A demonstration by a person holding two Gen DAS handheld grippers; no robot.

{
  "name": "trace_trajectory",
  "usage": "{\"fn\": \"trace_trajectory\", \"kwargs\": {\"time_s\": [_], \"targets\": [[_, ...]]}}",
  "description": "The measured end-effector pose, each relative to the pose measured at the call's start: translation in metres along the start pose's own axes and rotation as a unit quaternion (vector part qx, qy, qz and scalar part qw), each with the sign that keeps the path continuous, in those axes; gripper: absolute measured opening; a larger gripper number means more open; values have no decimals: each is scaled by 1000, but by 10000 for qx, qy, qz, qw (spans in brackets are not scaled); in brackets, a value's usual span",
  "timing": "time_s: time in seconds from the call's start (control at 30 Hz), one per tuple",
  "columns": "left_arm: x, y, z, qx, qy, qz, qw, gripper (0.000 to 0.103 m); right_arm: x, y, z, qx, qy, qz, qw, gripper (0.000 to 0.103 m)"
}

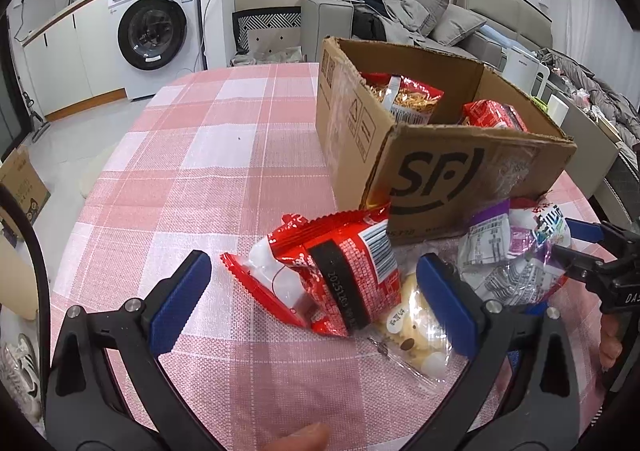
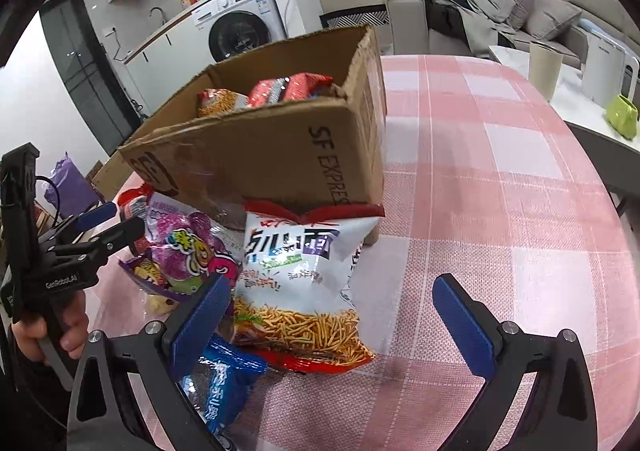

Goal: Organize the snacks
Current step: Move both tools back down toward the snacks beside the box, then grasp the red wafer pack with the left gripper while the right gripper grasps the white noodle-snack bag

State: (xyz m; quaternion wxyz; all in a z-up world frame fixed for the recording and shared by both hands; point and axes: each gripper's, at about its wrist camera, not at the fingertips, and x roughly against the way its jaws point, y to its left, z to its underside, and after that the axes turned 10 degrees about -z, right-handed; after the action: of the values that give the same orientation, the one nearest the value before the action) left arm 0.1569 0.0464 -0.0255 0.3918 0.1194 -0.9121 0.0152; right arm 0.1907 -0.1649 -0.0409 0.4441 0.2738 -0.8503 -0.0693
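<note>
Red packet (image 1: 332,271) lying beside box (image 1: 420,155), light, crinkly, slippery; left gripper (image 1: 316,299) gaping around it, right gripper (image 2: 332,315) gaping too; pinching mid-body looks safest.

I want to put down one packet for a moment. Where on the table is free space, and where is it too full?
Free: the cloth left of the box, and the cloth right of the box and the noodle bag. Crowded: in front of the box, where the red packet, the purple packet and the blue packet lie close together.
</note>
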Motion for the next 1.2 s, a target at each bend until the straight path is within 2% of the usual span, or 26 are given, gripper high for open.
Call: {"fn": "trace_trajectory", "kwargs": {"time_s": [0.5, 0.67, 0.73, 0.8, 0.93, 0.97, 1.2], "targets": [[-14, 2, 2, -15, 140, -58, 9999, 102, -18, -2, 4, 49, 115, 326, 9994, 103], [-18, 3, 4, -6, 180, -77, 9998, 102, -18, -3, 7, 5, 87, 264, 9996, 102], [-21, 3, 4, -4, 202, -83, 9998, 102, -17, -3, 7, -7, 78, 206, 9998, 97], [-22, 4, 5, -1, 215, -76, 9997, 102, -16, -2, 7, -18, 73, 57, 10000, 87], [-25, 3, 6, -8, 227, -70, 9997, 102, -16, 5, 8, 152, 73, -95, 9998, 72], [-25, 3, 6, -9, 228, -71, 9997, 102, -16, 7, 8, 180, 79, -161, 9997, 65], [-25, 2, 8, 4, 242, -60, 9997, 102, -12, 3, 5, 85, -13, -335, 9994, 58]]}}
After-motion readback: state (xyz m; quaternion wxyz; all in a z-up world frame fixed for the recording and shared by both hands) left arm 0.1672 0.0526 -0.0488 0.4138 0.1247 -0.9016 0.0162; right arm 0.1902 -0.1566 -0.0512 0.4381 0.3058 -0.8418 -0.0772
